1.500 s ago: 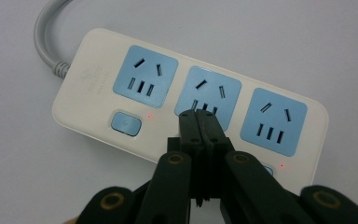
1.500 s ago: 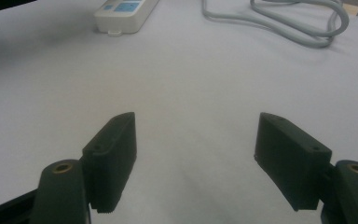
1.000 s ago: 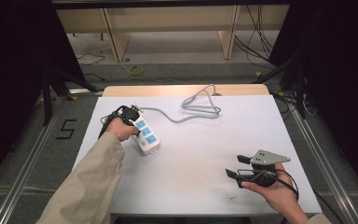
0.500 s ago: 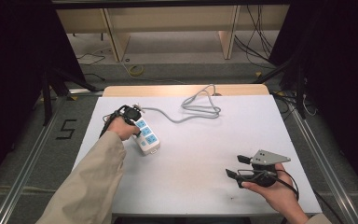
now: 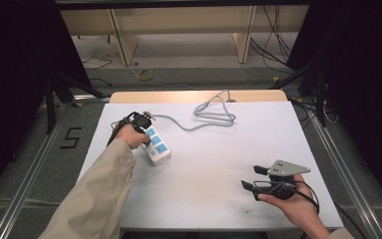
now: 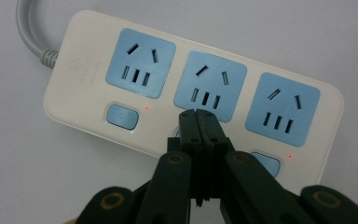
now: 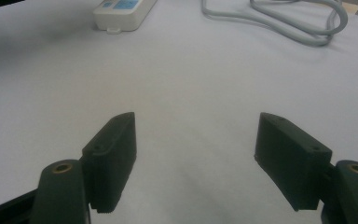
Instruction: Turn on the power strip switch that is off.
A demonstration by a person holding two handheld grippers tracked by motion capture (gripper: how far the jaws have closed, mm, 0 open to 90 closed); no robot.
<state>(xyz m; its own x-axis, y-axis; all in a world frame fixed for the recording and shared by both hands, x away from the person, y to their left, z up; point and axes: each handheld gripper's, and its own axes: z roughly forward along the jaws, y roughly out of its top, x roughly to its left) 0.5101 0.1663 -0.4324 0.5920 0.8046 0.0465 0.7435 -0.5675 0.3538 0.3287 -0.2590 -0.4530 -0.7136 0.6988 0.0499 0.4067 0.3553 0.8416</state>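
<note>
1. A white power strip (image 5: pixel 156 143) lies on the left part of the white worktop (image 5: pixel 214 164). It has three blue sockets on top.
2. A grey cord (image 5: pixel 206 115) comes out of the far end of the power strip. It runs toward the back of the worktop and makes loose loops there.
3. The left hand-held gripper (image 6: pixel 199 122) is right over the power strip. Its two black jaws are pressed tight together with nothing between them.
4. The jaw tips sit just below the middle socket, over the spot of the middle button. I cannot tell if they touch it.
5. In the left gripper view, a blue button (image 6: pixel 121 116) shows under the first socket, with a tiny red light beside it. Another button (image 6: pixel 266 163) and red light show under the third socket.
6. The right hand-held gripper (image 5: pixel 255 177) is at the near right of the worktop, well apart from the power strip. A hand (image 5: pixel 293 206) holds it.
7. Its jaws are spread wide apart and hold nothing. Bare worktop shows between them.
8. A tan sleeve (image 5: pixel 97 199) covers the left arm.
</note>
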